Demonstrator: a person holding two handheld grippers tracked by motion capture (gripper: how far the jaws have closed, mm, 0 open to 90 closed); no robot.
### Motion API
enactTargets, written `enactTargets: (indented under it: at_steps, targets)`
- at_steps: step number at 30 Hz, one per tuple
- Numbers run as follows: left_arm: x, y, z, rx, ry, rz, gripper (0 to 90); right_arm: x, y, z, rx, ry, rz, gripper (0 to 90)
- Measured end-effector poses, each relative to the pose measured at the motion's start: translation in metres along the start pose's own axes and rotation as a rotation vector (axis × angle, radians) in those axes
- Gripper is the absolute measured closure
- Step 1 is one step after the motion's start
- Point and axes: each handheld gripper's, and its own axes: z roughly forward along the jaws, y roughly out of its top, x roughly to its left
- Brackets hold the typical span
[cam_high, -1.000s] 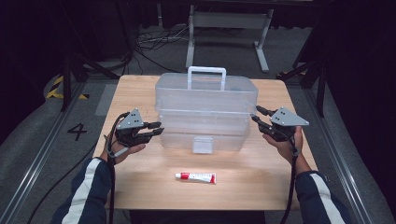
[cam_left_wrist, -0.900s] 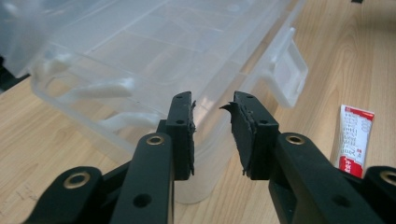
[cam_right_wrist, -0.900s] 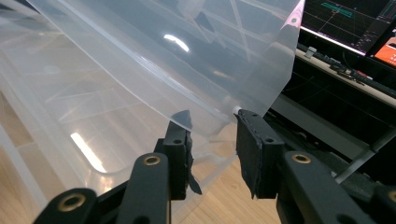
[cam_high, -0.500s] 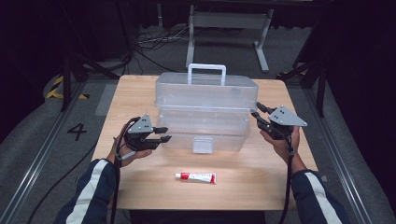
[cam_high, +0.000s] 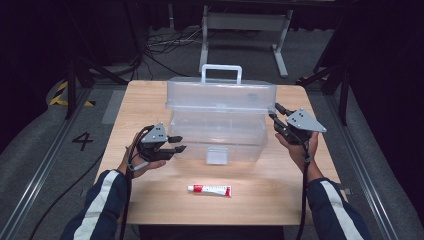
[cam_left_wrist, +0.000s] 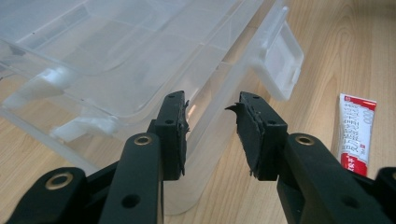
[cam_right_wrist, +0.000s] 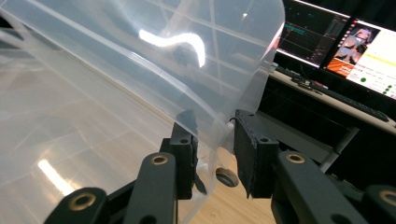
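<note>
Since the earlier frames the left claw (cam_high: 176, 142) has shifted right and nearer across the tabletop (cam_high: 135, 100), closing in on the left end of the clear plastic box (cam_high: 220, 127), and its jaws have just been opening; they now stand a moderate gap apart with nothing pressed between them, aimed at the box's lower left corner, which sits just beyond the pads in the left gripper view. At the other end the right claw (cam_high: 274, 112) has barely changed place; its jaws have just been closing, and in the right gripper view the thin edge of the lid (cam_right_wrist: 187, 88) runs down between them, though whether the pads actually press on it I cannot tell. Sitting in the middle of the tabletop, the box has its white handle (cam_high: 221, 71) on the far side and its white latch (cam_high: 216, 155) facing the near edge. A red and white tube (cam_high: 210, 190) lies flat on the wood near the front edge, just nearer than the latch and apart from both hands.
</note>
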Motion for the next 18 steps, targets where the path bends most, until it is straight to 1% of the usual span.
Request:
enactTargets:
  at_steps: [1,2,4,10,11,13,14,15,18]
  targets:
    - [0.000,0.000,0.001,0.002,-0.001,0.002,63.2,0.000,0.000,0.001,-0.005,-0.005,0.002,70.6]
    - [0.000,0.001,0.002,0.006,0.003,0.006,63.3,0.001,0.002,0.002,-0.004,-0.025,0.002,71.3]
    - [0.000,0.001,0.003,0.009,0.006,0.008,63.5,0.002,0.004,0.003,-0.002,-0.048,-0.003,72.3]
    - [0.001,0.001,0.006,0.005,-0.003,-0.003,64.9,0.002,0.012,0.009,0.005,-0.102,0.010,75.5]
    - [0.001,0.001,0.007,0.005,-0.004,-0.003,65.4,0.002,0.013,0.011,0.013,-0.116,0.002,76.2]
    - [0.001,0.002,0.009,0.007,-0.004,0.003,66.1,0.003,0.014,0.013,0.018,-0.131,-0.005,77.2]
    - [0.001,0.002,0.009,0.007,-0.002,0.005,66.4,0.004,0.015,0.015,0.023,-0.148,-0.021,78.0]
    - [0.000,0.002,0.010,0.007,0.006,0.004,67.9,0.004,0.015,0.017,0.025,-0.159,-0.032,78.7]
    - [0.001,0.002,0.011,0.009,0.012,0.006,70.8,0.005,0.017,0.021,0.034,-0.182,-0.046,81.4]
